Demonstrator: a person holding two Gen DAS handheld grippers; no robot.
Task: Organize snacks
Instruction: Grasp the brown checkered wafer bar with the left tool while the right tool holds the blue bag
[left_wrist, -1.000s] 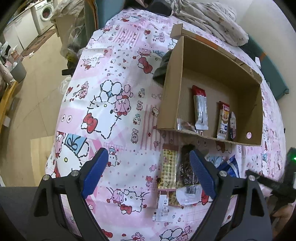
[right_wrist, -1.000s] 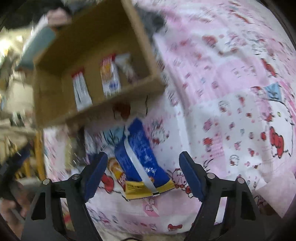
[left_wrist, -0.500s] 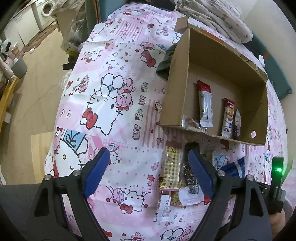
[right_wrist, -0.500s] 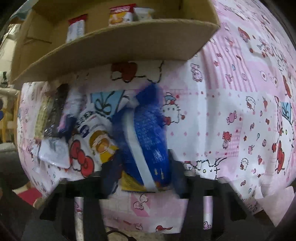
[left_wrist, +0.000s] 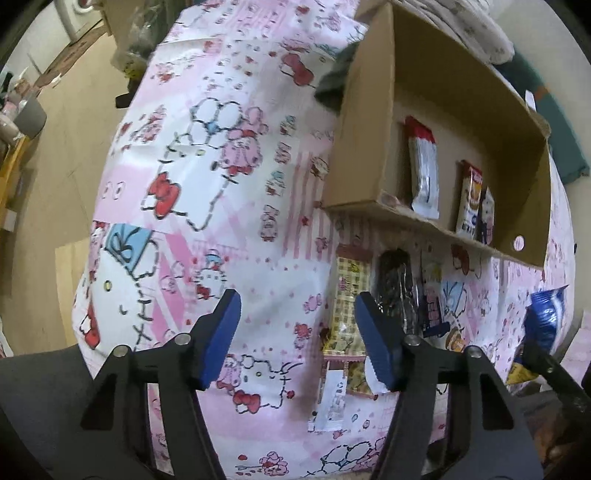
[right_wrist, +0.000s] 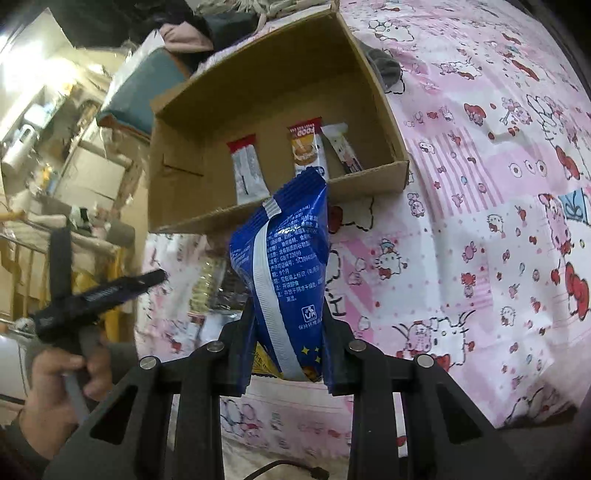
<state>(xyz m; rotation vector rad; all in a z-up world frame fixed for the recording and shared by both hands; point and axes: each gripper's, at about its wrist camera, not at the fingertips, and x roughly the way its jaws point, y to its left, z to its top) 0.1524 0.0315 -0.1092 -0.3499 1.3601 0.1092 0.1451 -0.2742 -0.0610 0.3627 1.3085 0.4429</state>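
Observation:
My right gripper (right_wrist: 288, 354) is shut on a blue snack bag (right_wrist: 288, 266) and holds it upright above the bed, in front of the cardboard box (right_wrist: 280, 206). The bag also shows at the right edge of the left wrist view (left_wrist: 543, 321). The box (left_wrist: 369, 122) holds three snack packets: a red-topped white one (left_wrist: 424, 173), an orange one (left_wrist: 469, 199) and a thin one (left_wrist: 485, 216). My left gripper (left_wrist: 295, 332) is open and empty above the sheet. Several snacks lie before the box: a yellow checked bar (left_wrist: 347, 302) and a dark packet (left_wrist: 395, 288).
The bed has a pink cartoon-print sheet (left_wrist: 207, 184). A dark cloth (left_wrist: 332, 85) lies beside the box's far left corner. A crumpled blanket (left_wrist: 476, 29) is behind the box. Wooden floor (left_wrist: 55, 147) is to the left of the bed.
My right gripper has closed on the blue bag and lifted it off the sheet. My left gripper has moved closer to the bed and its jaws have narrowed somewhat.

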